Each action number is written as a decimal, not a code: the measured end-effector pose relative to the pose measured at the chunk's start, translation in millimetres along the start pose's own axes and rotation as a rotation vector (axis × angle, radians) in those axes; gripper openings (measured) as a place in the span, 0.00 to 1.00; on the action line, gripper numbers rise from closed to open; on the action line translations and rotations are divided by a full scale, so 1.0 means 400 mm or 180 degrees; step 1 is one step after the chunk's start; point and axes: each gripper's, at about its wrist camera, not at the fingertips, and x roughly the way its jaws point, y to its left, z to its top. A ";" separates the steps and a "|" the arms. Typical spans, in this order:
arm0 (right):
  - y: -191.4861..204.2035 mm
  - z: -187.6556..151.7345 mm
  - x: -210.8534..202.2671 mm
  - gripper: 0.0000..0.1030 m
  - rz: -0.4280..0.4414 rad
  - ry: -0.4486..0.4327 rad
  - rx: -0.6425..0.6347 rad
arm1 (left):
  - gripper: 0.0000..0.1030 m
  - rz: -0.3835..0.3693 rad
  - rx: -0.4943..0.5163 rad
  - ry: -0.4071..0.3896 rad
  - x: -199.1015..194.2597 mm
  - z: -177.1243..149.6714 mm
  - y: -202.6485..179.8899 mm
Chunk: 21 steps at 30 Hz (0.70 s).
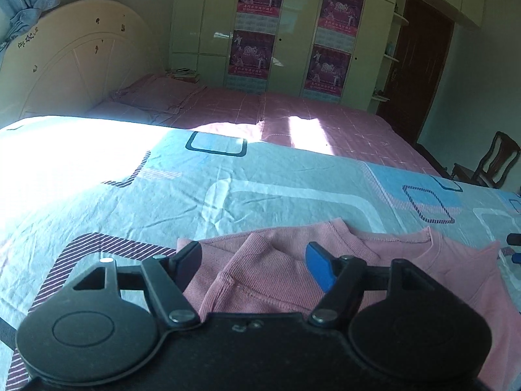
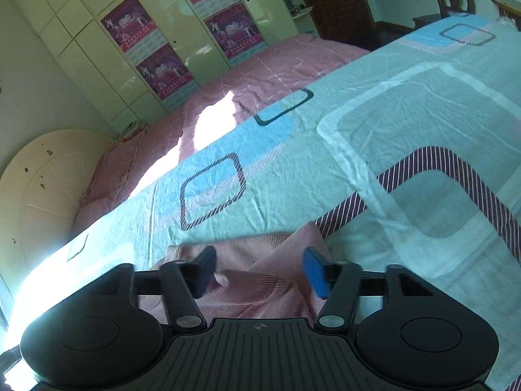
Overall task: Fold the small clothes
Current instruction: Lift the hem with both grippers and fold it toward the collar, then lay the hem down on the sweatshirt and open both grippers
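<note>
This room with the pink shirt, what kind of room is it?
Most likely a bedroom. A wide bed fills it, with a rounded cream headboard at one end, and tall cupboard doors with posters on them line the far wall. The pink shirt lies on the bed.

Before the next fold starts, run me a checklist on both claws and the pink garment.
1. Left claw open, nothing pinched: ok.
2. Right claw open, nothing pinched: ok.
3. Pink garment lying on the patterned bedsheet: ok.
4. Garment flat: not ok, folds and a raised ridge show under the left claw.
5. Whole outline of the garment in view: cannot tell, the claw bodies hide its near part.
6. Bedsheet around the garment free of other items: ok.
</note>
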 end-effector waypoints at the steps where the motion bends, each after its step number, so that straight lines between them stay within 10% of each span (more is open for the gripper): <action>1: 0.003 0.003 0.004 0.63 0.0060 0.0029 -0.0078 | 0.68 -0.0033 0.0055 0.0043 0.009 -0.003 0.002; 15: 0.062 -0.039 0.152 0.62 0.0213 0.0407 -0.1177 | 0.46 -0.0241 0.0283 0.0461 0.178 -0.023 0.017; 18: 0.064 -0.053 0.184 0.27 0.0177 0.0573 -0.1439 | 0.37 -0.0264 0.0317 0.0449 0.176 -0.031 0.022; 21: 0.068 -0.064 0.181 0.13 0.0243 0.0613 -0.1596 | 0.14 -0.0336 0.0407 0.0405 0.164 -0.033 0.017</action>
